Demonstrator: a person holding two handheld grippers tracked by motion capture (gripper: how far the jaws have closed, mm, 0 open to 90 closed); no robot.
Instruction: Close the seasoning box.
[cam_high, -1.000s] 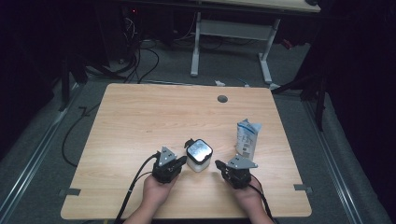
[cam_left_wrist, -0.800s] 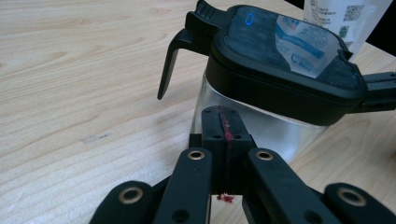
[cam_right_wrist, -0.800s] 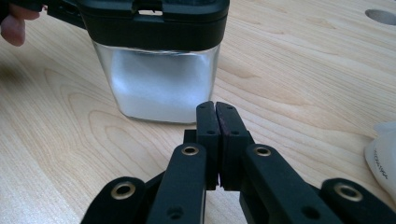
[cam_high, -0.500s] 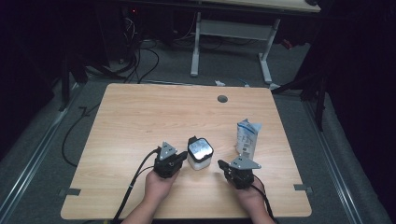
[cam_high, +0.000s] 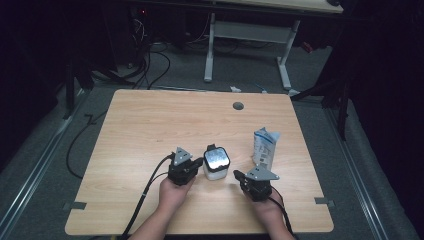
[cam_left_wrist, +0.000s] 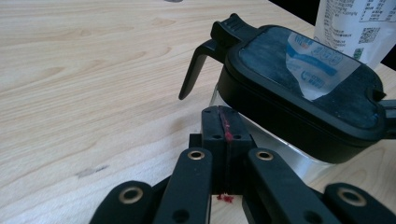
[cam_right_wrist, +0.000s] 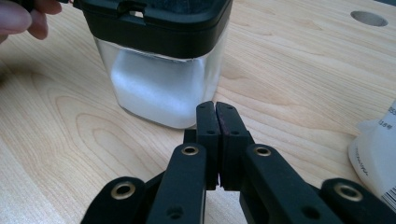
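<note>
On the light wooden surface, a clear container with a black clip-on lid stood upright a little inside the near edge, about midway between the left and right edges. White powder or granules filled its lower part, as the right gripper view showed, and one black lid latch stuck out and down at its side in the left gripper view.

The left tongs lay just beside the container's left side, held low over the surface by the person's left hand. In the left gripper view both jaws stood pressed flat together with nothing between them, their tip right at the container's lower wall below the lid rim; whether it actually touched the wall could not be told.

The right tongs sat to the container's right, nearer the near edge, in the person's right hand. Its jaws were likewise pressed together and empty, as the right gripper view showed, pointing at the container's base with a small gap left.

A white printed pouch stood upright toward the right edge, just beyond the right tongs and apart from the container. A round grommet hole lay near the far edge.
</note>
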